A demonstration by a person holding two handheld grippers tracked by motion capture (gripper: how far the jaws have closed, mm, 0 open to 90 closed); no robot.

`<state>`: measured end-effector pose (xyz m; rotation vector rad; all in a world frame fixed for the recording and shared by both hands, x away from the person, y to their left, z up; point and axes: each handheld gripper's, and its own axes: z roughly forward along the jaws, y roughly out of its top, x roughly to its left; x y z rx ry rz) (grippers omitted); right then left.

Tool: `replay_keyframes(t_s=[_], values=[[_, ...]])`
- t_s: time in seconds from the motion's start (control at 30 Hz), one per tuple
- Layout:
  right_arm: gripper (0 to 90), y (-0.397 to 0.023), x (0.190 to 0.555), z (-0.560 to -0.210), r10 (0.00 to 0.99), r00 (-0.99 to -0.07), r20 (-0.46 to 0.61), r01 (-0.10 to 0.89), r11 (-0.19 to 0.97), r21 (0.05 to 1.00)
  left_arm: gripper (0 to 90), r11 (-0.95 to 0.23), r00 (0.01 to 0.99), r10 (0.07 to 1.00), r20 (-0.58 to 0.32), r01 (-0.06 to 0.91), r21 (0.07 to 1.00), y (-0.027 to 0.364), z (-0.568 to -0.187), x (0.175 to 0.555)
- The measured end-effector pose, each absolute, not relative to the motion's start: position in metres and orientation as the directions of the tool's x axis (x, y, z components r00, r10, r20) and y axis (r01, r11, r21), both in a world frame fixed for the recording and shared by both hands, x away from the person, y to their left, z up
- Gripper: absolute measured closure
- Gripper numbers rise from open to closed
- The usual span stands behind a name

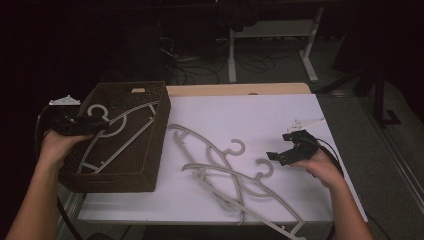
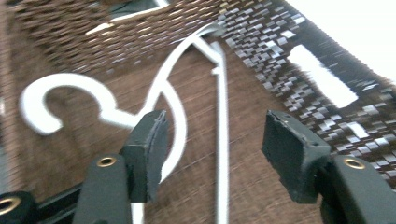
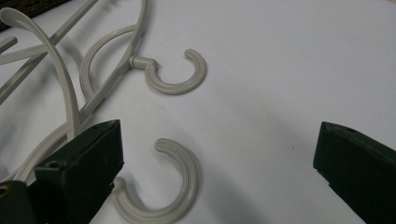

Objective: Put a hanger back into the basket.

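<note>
Right gripper [image 1: 286,145] spread wide, empty, low over the near hook [image 3: 163,189] of two hangers [image 1: 227,175] tangled on the white table [image 1: 280,112]. Left gripper [image 2: 212,154] likewise parted, holding nothing, above a third hanger [image 2: 161,88] flat in the basket [image 1: 150,140]. Probably light, stiff, slick plastic; hook neck or a straight bar looked the surest grip. Arms interlocked, so likely to drag each other. Far half of table bare, room to pull apart. Lower hanger ran out to the near edge, could slip off. Basket walls tight around its hanger.
</note>
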<state>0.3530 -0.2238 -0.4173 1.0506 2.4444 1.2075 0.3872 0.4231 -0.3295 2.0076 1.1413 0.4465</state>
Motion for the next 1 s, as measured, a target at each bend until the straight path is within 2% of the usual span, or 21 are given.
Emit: replay_keyframes(t_s=[0.07, 0.1, 0.2, 0.67, 0.8, 1.0], values=[[1.5, -0.224, 0.353, -0.417, 0.684, -0.721, 0.111, 0.503, 0.406, 0.763, 33.7, -0.305, 0.551, 0.831, -0.075, 0.564, 0.767, 0.42, -0.329, 0.387], [1.5, -0.224, 0.353, -0.417, 0.684, -0.72, 0.113, 0.505, 0.406, 0.761, 29.3, -0.313, 0.591, 0.802, -0.091, 0.544, 0.778, 0.407, -0.327, 0.386], [1.5, -0.224, 0.353, -0.417, 0.682, -0.723, 0.112, 0.502, 0.407, 0.763, 25.1, -0.314, 0.62, 0.778, -0.101, 0.523, 0.793, 0.394, -0.325, 0.385], [1.6, -0.219, 0.348, -0.417, 0.677, -0.729, 0.106, 0.506, 0.428, 0.749, 11.8, -0.355, 0.762, 0.636, -0.12, 0.427, 0.832, 0.314, -0.321, 0.378], [1.9, -0.216, 0.344, -0.419, 0.676, -0.728, 0.112, 0.517, 0.434, 0.738, 2.4, -0.368, 0.794, 0.596, -0.12, 0.404, 0.838, 0.289, -0.321, 0.377], [5.7, -0.211, 0.334, -0.422, 0.675, -0.727, 0.122, 0.528, 0.438, 0.727, 0.0, -0.385, 0.839, 0.526, -0.137, 0.379, 0.842, 0.244, -0.325, 0.373]])
